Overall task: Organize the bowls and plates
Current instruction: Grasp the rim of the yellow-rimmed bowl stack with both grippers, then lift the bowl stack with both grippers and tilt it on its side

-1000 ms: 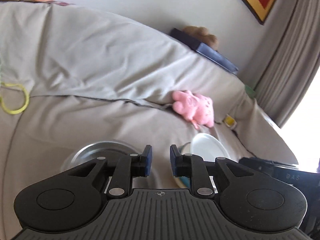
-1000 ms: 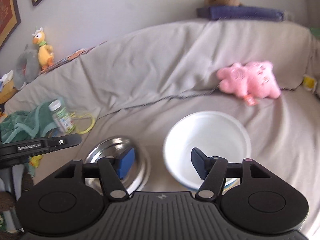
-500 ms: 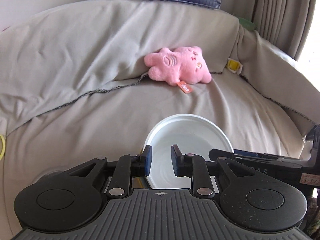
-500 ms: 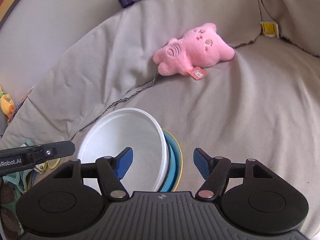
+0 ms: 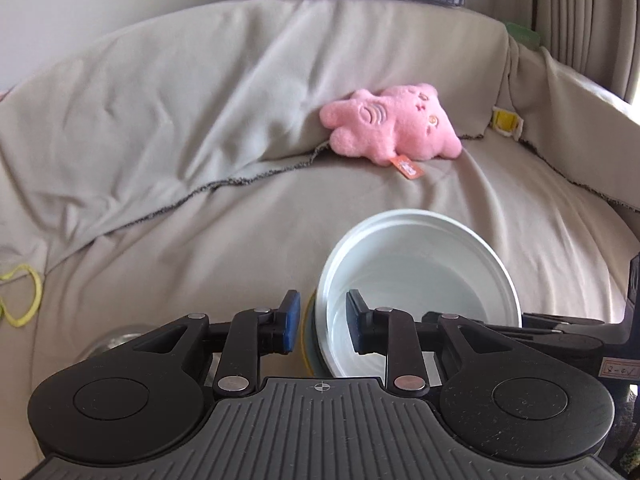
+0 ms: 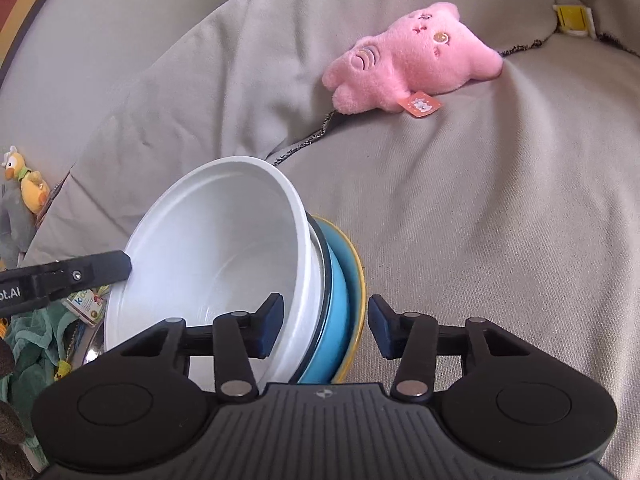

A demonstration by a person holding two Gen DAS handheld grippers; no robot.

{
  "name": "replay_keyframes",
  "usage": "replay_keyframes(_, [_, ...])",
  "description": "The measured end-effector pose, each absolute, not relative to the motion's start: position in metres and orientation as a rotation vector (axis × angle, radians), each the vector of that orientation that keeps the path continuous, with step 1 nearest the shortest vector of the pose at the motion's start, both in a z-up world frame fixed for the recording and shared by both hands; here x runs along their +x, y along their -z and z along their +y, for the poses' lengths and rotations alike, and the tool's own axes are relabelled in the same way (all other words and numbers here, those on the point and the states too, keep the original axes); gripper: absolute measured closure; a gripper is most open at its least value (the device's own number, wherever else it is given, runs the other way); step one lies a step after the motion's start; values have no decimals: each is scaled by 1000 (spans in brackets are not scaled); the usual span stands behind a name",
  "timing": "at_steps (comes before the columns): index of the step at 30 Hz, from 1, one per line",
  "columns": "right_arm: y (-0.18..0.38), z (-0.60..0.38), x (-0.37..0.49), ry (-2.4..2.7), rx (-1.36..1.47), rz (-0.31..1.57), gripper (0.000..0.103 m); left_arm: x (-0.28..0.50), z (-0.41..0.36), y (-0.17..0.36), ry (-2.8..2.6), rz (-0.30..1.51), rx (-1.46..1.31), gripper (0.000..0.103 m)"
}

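Bowls: white bowl (image 6: pixel 216 264), smooth, round, deep-walled, nested in a glossy blue bowl (image 6: pixel 334 328) with a yellow-edged dish (image 6: pixel 358 300) beneath, all on the couch's beige woven cover (image 6: pixel 480 220). Right gripper (image 6: pixel 324 326): jaws have just been closing; the stacked rims stand between them, a gap showing at the outer pad. Left gripper (image 5: pixel 320 326): jaws have just been opening, partly apart, straddling the white bowl's near rim; contact unclear. Metal bowl (image 5: pixel 114 338), shiny, mostly hidden. Pink plush toy (image 5: pixel 394 128) lies at the seat crease.
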State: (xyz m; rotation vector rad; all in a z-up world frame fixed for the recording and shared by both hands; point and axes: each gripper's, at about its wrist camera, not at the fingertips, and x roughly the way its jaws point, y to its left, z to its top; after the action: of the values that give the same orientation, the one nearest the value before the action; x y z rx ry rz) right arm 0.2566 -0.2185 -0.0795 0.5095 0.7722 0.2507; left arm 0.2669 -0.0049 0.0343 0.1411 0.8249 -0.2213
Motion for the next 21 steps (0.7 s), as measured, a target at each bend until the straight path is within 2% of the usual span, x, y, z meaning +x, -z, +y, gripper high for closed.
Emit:
replay_keyframes(14, [83,-225,256,-232,504,802,58,301,-17,-5,167,1009,109,73])
replay_keyframes(18, [92,-234,258,-189,516,825,58,307,-25,-7,162,1025,148,59])
replay_keyframes(21, [99,-243,261,-213,581,844,58,310,-35,-3,136,1043,195,61])
